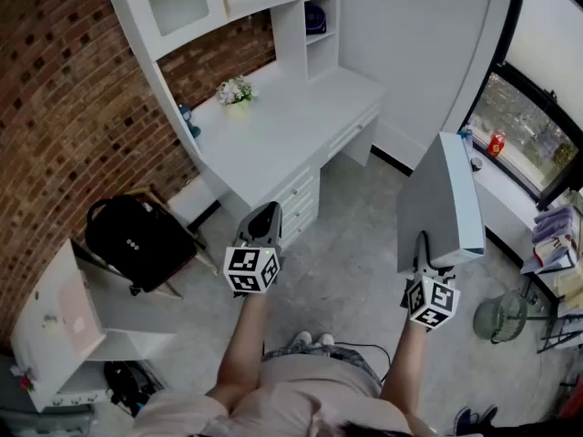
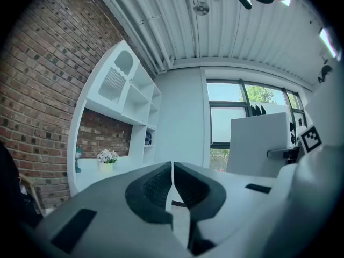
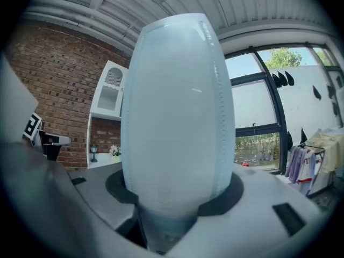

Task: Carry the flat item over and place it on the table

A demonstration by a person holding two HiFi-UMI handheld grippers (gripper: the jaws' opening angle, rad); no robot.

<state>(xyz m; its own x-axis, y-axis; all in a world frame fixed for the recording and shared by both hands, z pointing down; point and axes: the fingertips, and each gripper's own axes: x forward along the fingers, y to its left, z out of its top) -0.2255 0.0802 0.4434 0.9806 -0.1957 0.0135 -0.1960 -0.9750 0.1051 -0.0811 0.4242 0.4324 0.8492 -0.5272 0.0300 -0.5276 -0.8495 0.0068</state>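
Right gripper (image 1: 424, 264): jaws clamped on the lower edge of the upright board (image 1: 442, 198), right of the desk (image 1: 273, 130).
Left gripper (image 1: 266, 212): jaws together, empty, near the desk's front.

Steep overhead, two jaw-level views, shared desk (image 1: 273, 135)

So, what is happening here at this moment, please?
A person stands in a room with a tool in each hand. The right tool is closed on the lower edge of a flat white board and holds it upright in the air. The left tool is shut and holds nothing. The white desk, with a small bunch of flowers on it, lies ahead, and the board is not yet on it.
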